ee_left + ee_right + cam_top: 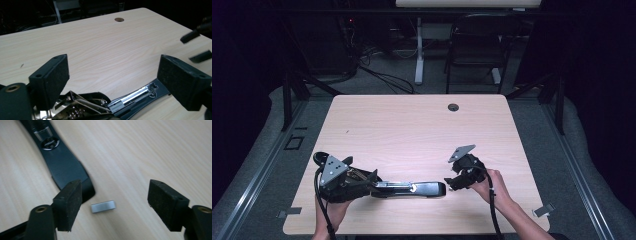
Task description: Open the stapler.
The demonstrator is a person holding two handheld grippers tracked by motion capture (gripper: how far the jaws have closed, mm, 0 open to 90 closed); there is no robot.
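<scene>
Both jaws stand open: your left gripper (pixel 113 80) straddles the opened stapler (pixel 409 188), so your right gripper (pixel 113 202) must next pinch the staple strip (pixel 103 206).

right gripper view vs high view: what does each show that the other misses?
Right gripper view: a small silver staple strip lying on the wood between the open right claw pads, just off the stapler's black base tip.

High view: the left claw at the opened stapler's rear, both hands, the table's grommet hole, a chair beyond.

Both: the black stapler and the wooden table.
</scene>
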